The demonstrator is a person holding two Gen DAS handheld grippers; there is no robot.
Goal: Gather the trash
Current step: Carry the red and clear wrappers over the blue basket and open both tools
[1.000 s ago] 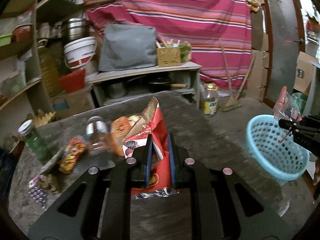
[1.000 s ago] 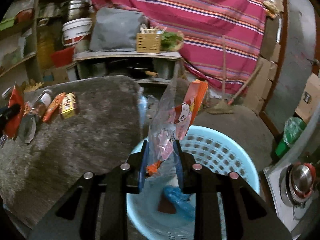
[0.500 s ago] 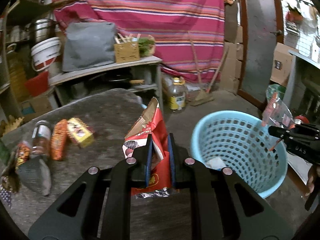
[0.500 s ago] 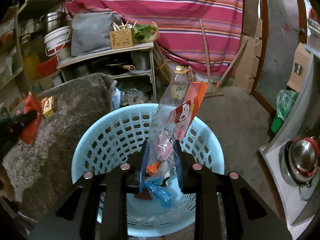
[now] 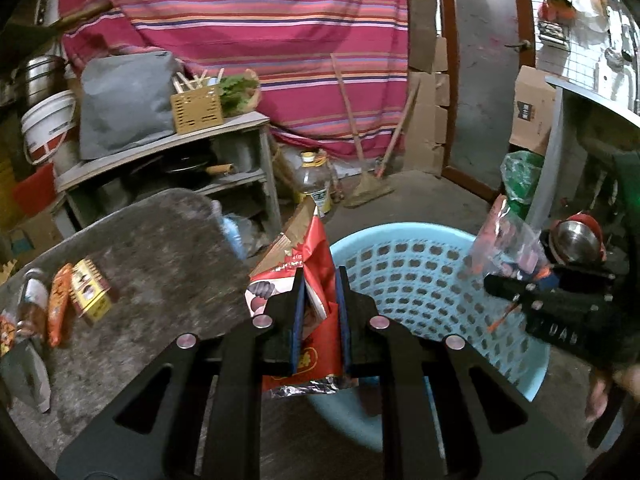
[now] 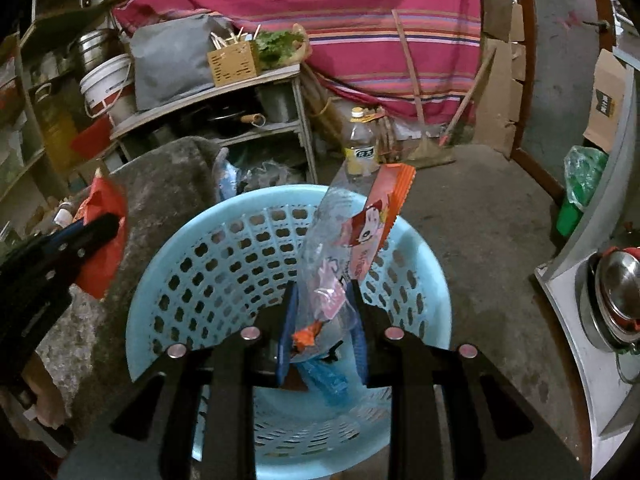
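My left gripper is shut on a torn red snack bag with a foil lining, held at the near rim of a light blue plastic basket. My right gripper is shut on a clear plastic wrapper with a pink cartoon print, held upright over the same basket. Blue and dark scraps lie on the basket's bottom. In the right wrist view the left gripper and its red bag show at the left; in the left wrist view the right gripper shows at the right.
More trash lies on the grey table: a yellow packet, an orange wrapper and a small bottle. Behind stand a cluttered shelf, an oil bottle, a broom and a striped curtain. A steel pot sits at the right.
My left gripper has swung right from over the table to the basket's rim, carrying the red bag. My right gripper has moved on over the basket's middle and sunk a little with the wrapper.
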